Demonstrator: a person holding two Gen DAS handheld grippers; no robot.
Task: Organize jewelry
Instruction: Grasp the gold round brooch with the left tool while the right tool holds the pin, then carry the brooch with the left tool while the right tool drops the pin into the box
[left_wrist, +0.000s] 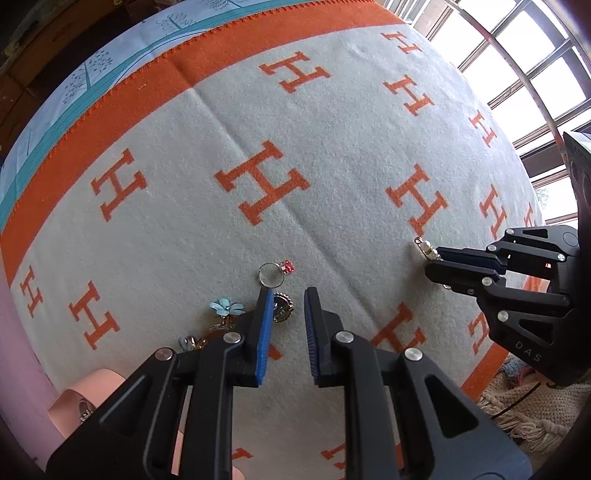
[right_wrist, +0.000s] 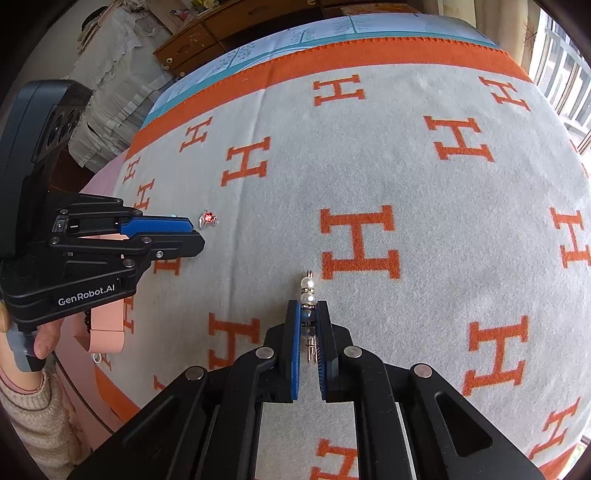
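From the left wrist view, the left gripper (left_wrist: 288, 302) pointed down at a grey blanket (left_wrist: 332, 155) patterned with orange H letters, its blue-padded jaws standing a little apart with nothing between them. A dark round brooch (left_wrist: 283, 311) lay on the blanket just beside the left finger, partly hidden by it. Just beyond the fingertips lay a silver ring with a red stone (left_wrist: 275, 272). To the left of the gripper a light blue flower piece (left_wrist: 226, 308) rested, and nearer the blanket's near edge a small blue-and-gold piece (left_wrist: 190, 342). A pink holder (left_wrist: 92, 391) sat at the near left corner. Toward the right edge, the right gripper (left_wrist: 434, 264) was closed on a pearl pin (left_wrist: 426, 248), whose pearls stuck out past its tips.

From the right wrist view, the right gripper (right_wrist: 307, 308) clamped the pearl pin (right_wrist: 307, 291) between its pads; two white pearls showed beyond the fingertips, and the metal clasp end sat back between the fingers. The left gripper (right_wrist: 197, 238) hung at the left over the blanket (right_wrist: 424, 177), with the red-stone ring (right_wrist: 208, 218) just past its tips. A hand (right_wrist: 44, 339) held its handle, above the pink holder (right_wrist: 107, 332).
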